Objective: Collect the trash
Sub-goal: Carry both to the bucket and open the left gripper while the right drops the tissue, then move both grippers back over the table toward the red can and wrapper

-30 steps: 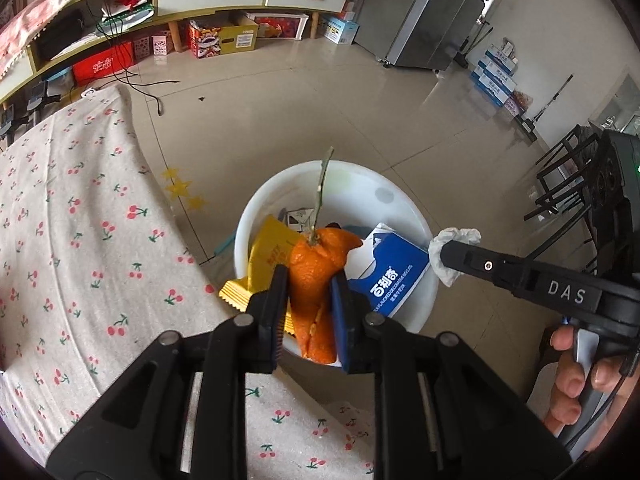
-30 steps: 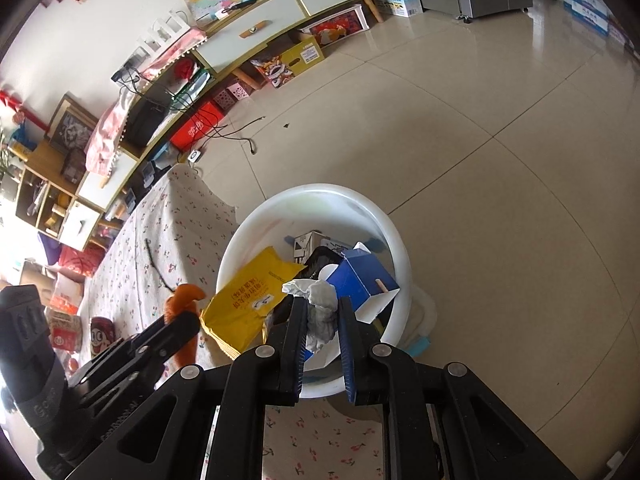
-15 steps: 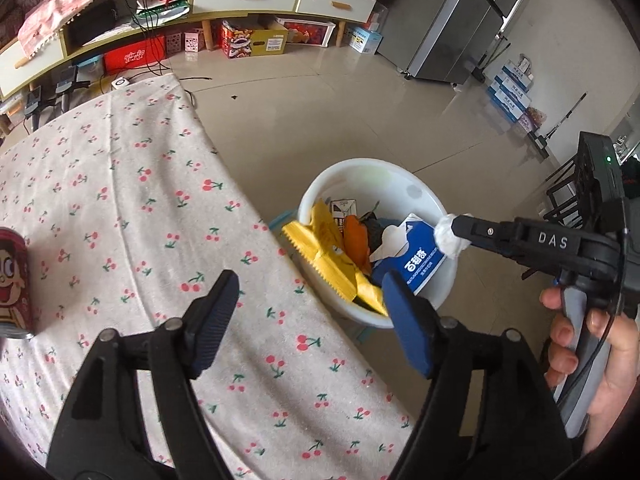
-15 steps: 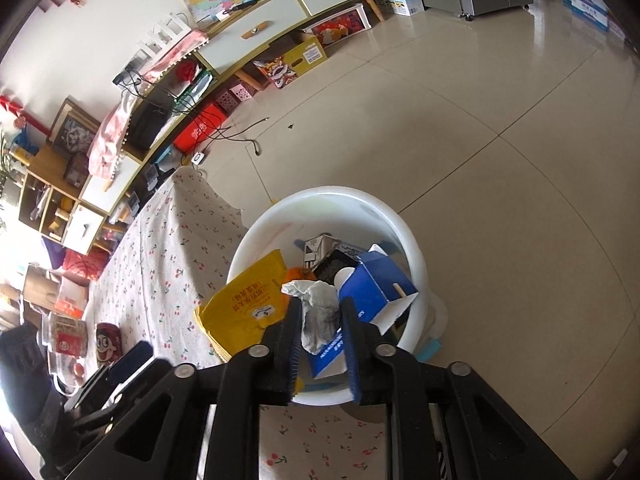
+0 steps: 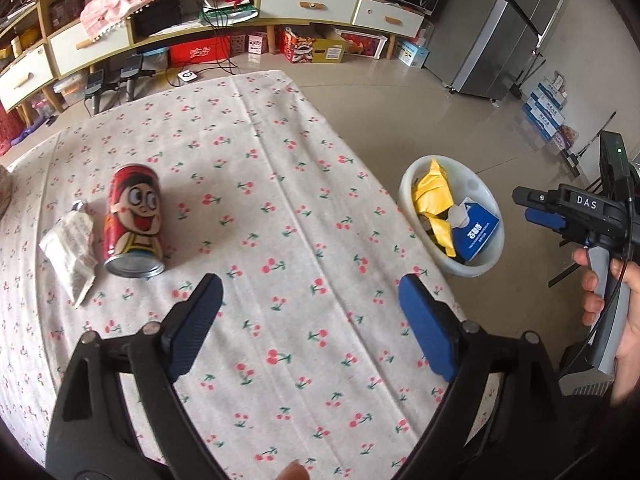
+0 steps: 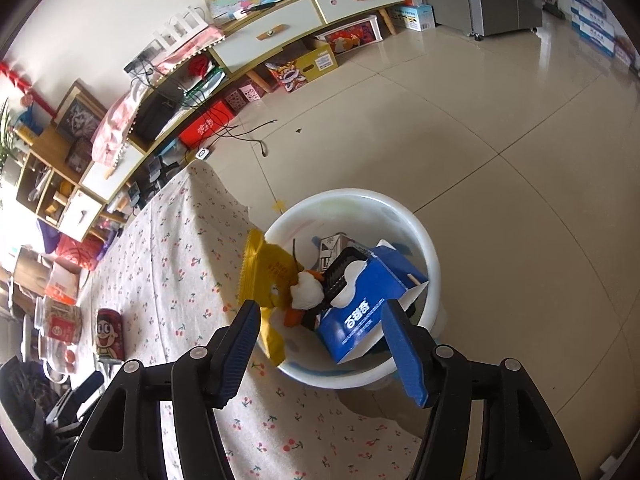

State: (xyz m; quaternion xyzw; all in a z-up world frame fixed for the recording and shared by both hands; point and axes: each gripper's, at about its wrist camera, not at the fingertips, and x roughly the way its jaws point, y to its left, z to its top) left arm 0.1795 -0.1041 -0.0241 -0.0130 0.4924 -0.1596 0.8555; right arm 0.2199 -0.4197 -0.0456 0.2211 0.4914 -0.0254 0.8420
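A white bin stands on the floor by the table's edge. It holds a yellow packet, a blue carton, a crumpled white tissue and orange peel. The bin also shows in the left wrist view. My right gripper is open and empty just above the bin. My left gripper is open and empty over the cherry-print tablecloth. A red drink can lies on the cloth, with a crumpled white wrapper beside it on the left.
The can also shows in the right wrist view. A low cabinet with boxes under it lines the far wall. A grey fridge stands at the far right. The tiled floor lies around the bin.
My right gripper has opened and dropped the white tissue into the bin. My left gripper let the orange peel go into the bin, opened wide and swung back over the table toward the can.
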